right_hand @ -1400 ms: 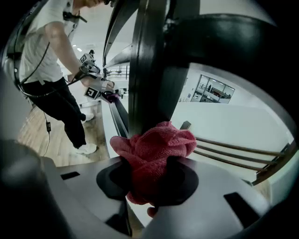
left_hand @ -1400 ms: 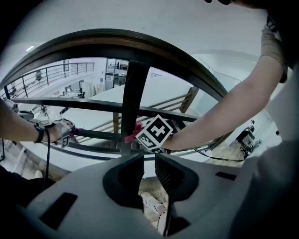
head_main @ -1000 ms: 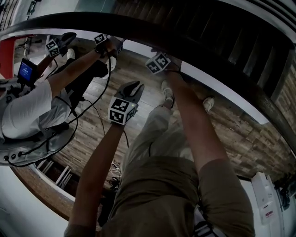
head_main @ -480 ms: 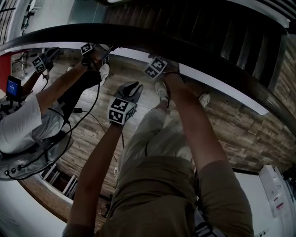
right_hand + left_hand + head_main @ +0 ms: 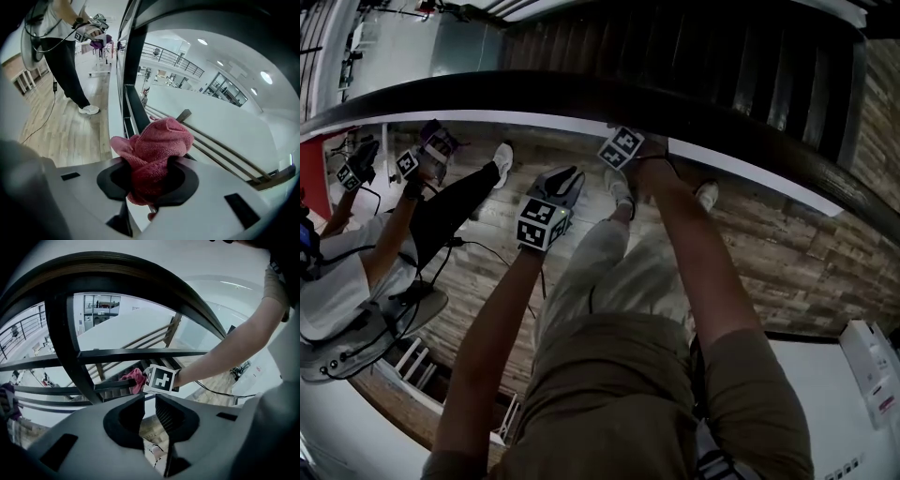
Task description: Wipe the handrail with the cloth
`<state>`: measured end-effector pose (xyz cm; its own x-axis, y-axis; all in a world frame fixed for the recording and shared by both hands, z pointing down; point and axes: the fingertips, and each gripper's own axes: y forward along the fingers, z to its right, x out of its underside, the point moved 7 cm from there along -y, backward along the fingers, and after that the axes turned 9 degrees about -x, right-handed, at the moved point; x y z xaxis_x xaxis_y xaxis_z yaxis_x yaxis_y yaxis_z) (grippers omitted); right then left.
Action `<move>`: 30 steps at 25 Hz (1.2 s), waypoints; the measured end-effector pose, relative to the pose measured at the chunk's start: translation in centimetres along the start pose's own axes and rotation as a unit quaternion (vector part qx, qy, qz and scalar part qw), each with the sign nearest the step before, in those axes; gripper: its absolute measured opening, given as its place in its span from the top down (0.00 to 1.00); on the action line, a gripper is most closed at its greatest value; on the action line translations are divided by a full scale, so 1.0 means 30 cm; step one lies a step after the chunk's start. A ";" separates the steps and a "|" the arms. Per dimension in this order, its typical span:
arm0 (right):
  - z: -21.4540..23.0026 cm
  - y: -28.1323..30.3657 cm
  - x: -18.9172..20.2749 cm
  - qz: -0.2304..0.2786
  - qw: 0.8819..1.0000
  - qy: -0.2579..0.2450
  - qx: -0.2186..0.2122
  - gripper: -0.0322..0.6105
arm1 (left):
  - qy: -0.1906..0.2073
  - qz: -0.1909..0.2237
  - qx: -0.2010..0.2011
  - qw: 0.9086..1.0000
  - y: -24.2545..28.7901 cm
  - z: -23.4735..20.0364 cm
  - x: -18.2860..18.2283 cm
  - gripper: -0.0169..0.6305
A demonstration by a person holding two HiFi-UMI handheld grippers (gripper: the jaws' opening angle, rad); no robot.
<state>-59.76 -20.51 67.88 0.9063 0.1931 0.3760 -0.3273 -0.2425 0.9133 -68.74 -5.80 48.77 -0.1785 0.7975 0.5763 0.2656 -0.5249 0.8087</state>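
Closest in, the left claw (image 5: 566, 174) hangs out in front of the person's trousers, short of the rail. Its jaws stand a little apart with nothing between them, and its place in the head view is much as it was a second ago.

Just past it the right claw (image 5: 149, 163) is clamped on the bunched pink cloth (image 5: 157, 140), which bulges out above the jaws. That claw is up at the underside of the dark curved handrail (image 5: 487, 89), as it was in both earlier moments. From the left gripper view the cloth sits hard by the railing bars, though I cannot tell whether it actually touches the handrail.

Below, the person's pale shoes (image 5: 619, 184) stand on the wooden floor (image 5: 769, 262), closer together than before.

The clearest change is further off. The second person (image 5: 356, 272), who a second ago had both hands up near the handrail close beside the left claw, is now well over to the left. That person's hands are lower, and one holds a purple cloth (image 5: 439, 141) off the rail. The gap between the two people has widened steadily.

Beyond the handrail, the dark staircase (image 5: 722, 56) fills more of the top of the head view than it did.
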 end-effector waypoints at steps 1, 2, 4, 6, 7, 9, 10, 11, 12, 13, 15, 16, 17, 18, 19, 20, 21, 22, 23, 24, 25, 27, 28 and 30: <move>0.009 -0.010 0.031 -0.002 1.000 0.004 -0.002 0.76 | 0.004 -0.001 0.001 1.000 0.008 0.025 -0.013 0.86; 0.019 -0.024 0.060 -0.003 1.000 0.009 -0.003 0.76 | 0.008 -0.002 0.001 1.000 0.015 0.050 -0.025 0.86; 0.046 -0.060 0.117 -0.005 1.000 0.017 -0.003 0.76 | 0.014 -0.004 0.001 1.000 0.033 0.105 -0.049 0.86; 0.076 -0.089 0.180 -0.006 1.000 0.021 -0.004 0.76 | 0.017 -0.006 0.001 1.000 0.056 0.169 -0.076 0.86; 0.092 -0.103 0.215 -0.007 1.000 0.024 -0.005 0.76 | 0.018 -0.007 0.000 1.000 0.071 0.206 -0.091 0.86; 0.128 -0.133 0.296 -0.005 1.000 0.025 -0.007 0.76 | 0.019 -0.010 -0.002 1.000 0.102 0.291 -0.123 0.86; 0.144 -0.149 0.339 -0.003 1.000 0.024 -0.008 0.76 | 0.019 -0.011 -0.003 1.000 0.118 0.339 -0.138 0.86; 0.158 -0.165 0.383 0.000 1.000 0.021 -0.008 0.76 | 0.018 -0.012 -0.004 1.000 0.134 0.388 -0.150 0.86; 0.170 -0.181 0.426 0.002 1.000 0.017 -0.009 0.76 | 0.017 -0.013 -0.005 1.000 0.150 0.436 -0.160 0.86; 0.183 -0.196 0.467 0.005 1.000 0.013 -0.010 0.76 | 0.016 -0.013 -0.007 1.000 0.167 0.482 -0.169 0.86; 0.210 -0.218 0.543 0.008 1.000 0.007 -0.014 0.76 | 0.011 -0.015 -0.014 1.000 0.210 0.562 -0.186 0.86; 0.224 -0.226 0.578 0.010 1.000 0.005 -0.016 0.76 | 0.007 -0.016 -0.018 1.000 0.231 0.597 -0.196 0.86; 0.238 -0.235 0.611 0.011 1.000 0.003 -0.018 0.76 | 0.001 -0.015 -0.023 1.000 0.250 0.630 -0.207 0.86; 0.252 -0.248 0.643 0.012 1.000 0.002 -0.021 0.76 | -0.006 -0.013 -0.027 1.000 0.264 0.663 -0.219 0.86; 0.266 -0.263 0.675 0.011 1.000 0.002 -0.024 0.76 | -0.013 -0.011 -0.031 0.999 0.275 0.696 -0.232 0.86; 0.279 -0.279 0.707 0.008 1.000 0.003 -0.027 0.76 | -0.019 -0.008 -0.035 0.999 0.285 0.728 -0.245 0.86; 0.293 -0.294 0.740 0.004 1.000 0.005 -0.030 0.76 | -0.025 -0.006 -0.037 0.999 0.294 0.758 -0.256 0.86; 0.307 -0.309 0.772 -0.001 0.999 0.008 -0.033 0.76 | -0.029 -0.005 -0.038 0.999 0.305 0.787 -0.266 0.86; 0.321 -0.323 0.805 -0.004 0.999 0.011 -0.036 0.76 | -0.031 -0.005 -0.038 0.999 0.316 0.816 -0.275 0.86; 0.331 -0.336 0.838 -0.007 0.999 0.013 -0.038 0.76 | -0.031 -0.006 -0.036 0.999 0.325 0.847 -0.282 0.86; 0.339 -0.350 0.872 -0.010 0.999 0.012 -0.039 0.76 | -0.030 -0.008 -0.033 0.999 0.334 0.880 -0.289 0.86; 0.355 -0.378 0.938 -0.019 0.999 0.008 -0.036 0.76 | -0.023 -0.010 -0.021 0.999 0.348 0.944 -0.308 0.86; 0.365 -0.390 0.967 -0.023 0.999 0.009 -0.034 0.76 | -0.018 -0.011 -0.014 1.000 0.355 0.972 -0.320 0.86; 0.386 -0.409 1.023 -0.031 0.999 0.019 -0.031 0.76 | -0.003 -0.015 0.002 1.000 0.368 1.021 -0.338 0.86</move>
<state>-24.84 -22.61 66.40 0.9149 0.2420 0.3231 -0.2880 -0.1695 0.9425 -34.98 -10.56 48.24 -0.1801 0.8150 0.5508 0.2630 -0.4996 0.8253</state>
